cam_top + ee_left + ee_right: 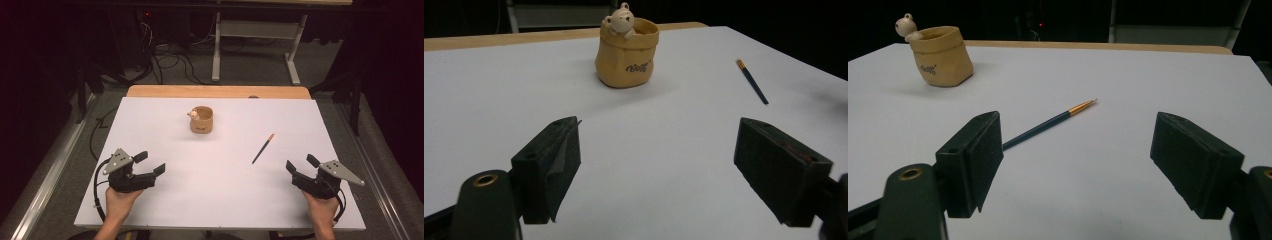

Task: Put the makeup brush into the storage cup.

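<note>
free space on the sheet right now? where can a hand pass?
Wide bare patch between the left gripper and right gripper, both open, reaching up to the pot. Bare also left of the pot to the sheet edge. Tightest: the brush lies just ahead of the right gripper.

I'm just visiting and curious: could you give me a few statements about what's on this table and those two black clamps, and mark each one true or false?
1. The paintbrush lies flat on the white table. True.
2. The paintbrush stands inside the tan cup. False: it lies on the table, apart from the cup.
3. The right gripper holds the paintbrush. False: its jaws are open and empty.
4. The left gripper is open with nothing between its jaws. True.
5. A small bear figure peeks over the cup's rim. True.
</note>
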Demonstrator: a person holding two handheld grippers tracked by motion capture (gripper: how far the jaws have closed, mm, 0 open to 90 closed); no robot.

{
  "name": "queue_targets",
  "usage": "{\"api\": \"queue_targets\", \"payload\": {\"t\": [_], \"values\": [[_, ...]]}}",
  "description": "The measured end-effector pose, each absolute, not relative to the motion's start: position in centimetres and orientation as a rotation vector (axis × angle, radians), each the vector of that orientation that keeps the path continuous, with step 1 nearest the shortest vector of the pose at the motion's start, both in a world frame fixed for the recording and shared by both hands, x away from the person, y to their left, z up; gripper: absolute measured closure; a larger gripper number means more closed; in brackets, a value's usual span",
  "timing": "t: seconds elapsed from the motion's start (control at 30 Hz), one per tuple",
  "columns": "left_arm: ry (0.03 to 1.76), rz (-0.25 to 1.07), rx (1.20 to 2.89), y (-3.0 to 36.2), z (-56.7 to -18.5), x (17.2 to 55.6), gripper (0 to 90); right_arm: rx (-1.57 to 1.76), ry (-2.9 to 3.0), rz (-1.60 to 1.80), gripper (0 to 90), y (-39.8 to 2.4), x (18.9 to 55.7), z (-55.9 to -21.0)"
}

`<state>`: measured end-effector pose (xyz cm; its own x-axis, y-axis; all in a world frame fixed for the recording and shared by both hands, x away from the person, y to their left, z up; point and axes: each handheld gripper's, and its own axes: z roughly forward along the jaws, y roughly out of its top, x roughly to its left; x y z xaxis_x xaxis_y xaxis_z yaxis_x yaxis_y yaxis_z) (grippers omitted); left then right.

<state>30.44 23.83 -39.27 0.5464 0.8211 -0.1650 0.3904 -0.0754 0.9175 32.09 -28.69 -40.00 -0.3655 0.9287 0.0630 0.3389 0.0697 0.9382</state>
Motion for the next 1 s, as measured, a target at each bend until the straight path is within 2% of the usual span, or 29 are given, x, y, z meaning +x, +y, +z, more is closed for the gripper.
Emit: {"api": "queue_targets", "payload": {"t": [1.0], "values": [[1.025, 0.484, 1.685, 23.66, -39.27, 30.51, 19.4, 1.276, 1.759, 1.289, 22.8, -28.79, 32.05, -40.06]]}}
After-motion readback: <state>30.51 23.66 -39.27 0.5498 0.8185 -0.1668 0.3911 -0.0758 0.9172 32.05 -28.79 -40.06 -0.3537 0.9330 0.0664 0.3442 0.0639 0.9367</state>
